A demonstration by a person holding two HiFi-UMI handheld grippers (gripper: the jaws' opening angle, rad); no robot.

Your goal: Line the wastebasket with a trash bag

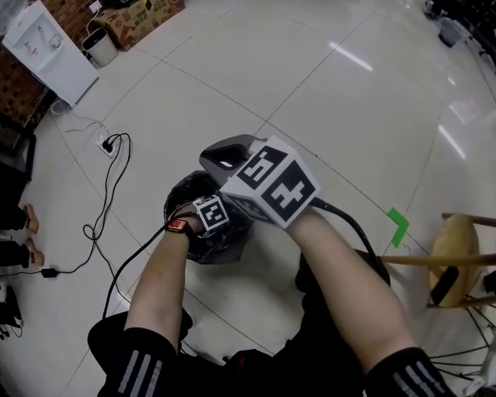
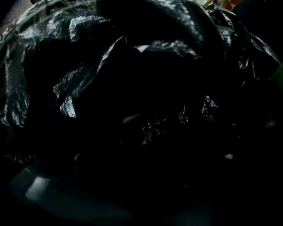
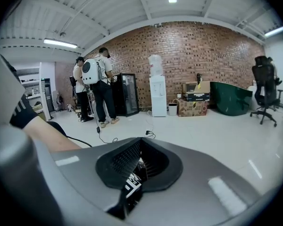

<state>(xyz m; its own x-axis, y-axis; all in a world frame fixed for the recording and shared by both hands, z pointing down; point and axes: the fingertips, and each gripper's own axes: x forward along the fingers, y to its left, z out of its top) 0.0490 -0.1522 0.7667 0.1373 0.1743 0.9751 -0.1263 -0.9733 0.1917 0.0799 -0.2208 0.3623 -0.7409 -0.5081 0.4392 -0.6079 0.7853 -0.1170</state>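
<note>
The left gripper points down into the black trash bag in the wastebasket, fingers wide apart. The right gripper is closed tight and empty.

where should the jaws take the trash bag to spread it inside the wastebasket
Probably on a raised fold of the trash bag high on its wall, near the rim of the wastebasket. The film lies slack and crumpled, so its ridges stand proud enough to pinch. Come from above, the way the left gripper points down into it, with the jaws straddling the ridge.
</note>
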